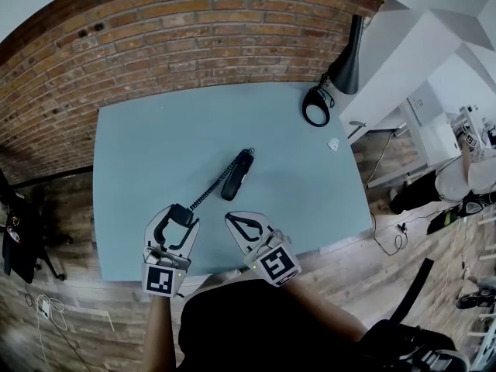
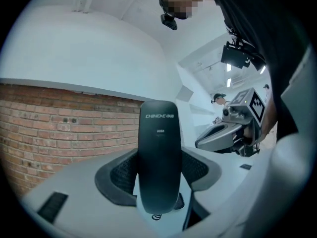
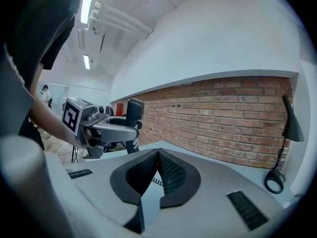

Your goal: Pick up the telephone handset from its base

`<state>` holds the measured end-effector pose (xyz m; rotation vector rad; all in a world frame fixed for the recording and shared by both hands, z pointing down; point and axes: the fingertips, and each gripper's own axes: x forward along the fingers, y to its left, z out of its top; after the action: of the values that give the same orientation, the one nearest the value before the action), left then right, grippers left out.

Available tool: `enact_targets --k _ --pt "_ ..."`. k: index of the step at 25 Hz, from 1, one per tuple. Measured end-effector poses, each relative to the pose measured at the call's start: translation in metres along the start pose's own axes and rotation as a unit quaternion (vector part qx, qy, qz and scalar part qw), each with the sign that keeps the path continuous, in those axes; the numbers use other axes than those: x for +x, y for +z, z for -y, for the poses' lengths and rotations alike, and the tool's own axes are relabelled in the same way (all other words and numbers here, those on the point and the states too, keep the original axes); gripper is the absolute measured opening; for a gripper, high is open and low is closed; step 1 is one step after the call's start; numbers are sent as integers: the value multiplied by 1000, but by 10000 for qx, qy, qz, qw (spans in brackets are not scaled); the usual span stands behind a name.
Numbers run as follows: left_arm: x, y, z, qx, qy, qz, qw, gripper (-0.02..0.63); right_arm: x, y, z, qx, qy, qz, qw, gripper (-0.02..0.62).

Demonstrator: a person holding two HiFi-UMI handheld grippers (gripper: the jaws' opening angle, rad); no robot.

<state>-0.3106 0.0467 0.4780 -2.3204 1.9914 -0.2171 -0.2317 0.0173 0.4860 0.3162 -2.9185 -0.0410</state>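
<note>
The left gripper (image 1: pixel 177 222) has its jaws set wide and clamped on the telephone handset (image 2: pixel 158 157). The handset stands upright between the pads (its brand lettering faces that gripper's camera). It is off its base (image 1: pixel 238 175) and joined to it only by a coiled cord (image 1: pixel 211 192), which runs away from the left gripper's tips. The base lies flat on the blue-grey table (image 1: pixel 139 130), ahead of both grippers and almost straight out from the right one's tips. The right gripper (image 3: pixel 157 155) sits just to the right of the left gripper, its jaws pressed together with nothing between them. Well beyond the right gripper, a black desk lamp (image 1: pixel 345 60) stands at the table's far edge, near a brick wall (image 1: pixel 194 29).
</note>
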Motion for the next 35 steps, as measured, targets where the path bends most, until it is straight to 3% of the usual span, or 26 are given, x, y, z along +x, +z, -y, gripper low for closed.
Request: enact_targets --k 6,13,21,35 --pt "1 -5 -21 163 140 -156 9996 279 6 -3 -11 -74 174 -74 9998 11" --pt "3 -10 -58 368 655 -226 9969 279 14 -4 -16 -89 282 -54 9995 11" --pt "4 -28 -34 -14 -16 -264 9996 279 20 -1 -10 -147 328 -69 9993 11" --pt "11 -43 3 -478 -143 -469 9977 279 11 -8 7 -69 205 -119 9997 11"
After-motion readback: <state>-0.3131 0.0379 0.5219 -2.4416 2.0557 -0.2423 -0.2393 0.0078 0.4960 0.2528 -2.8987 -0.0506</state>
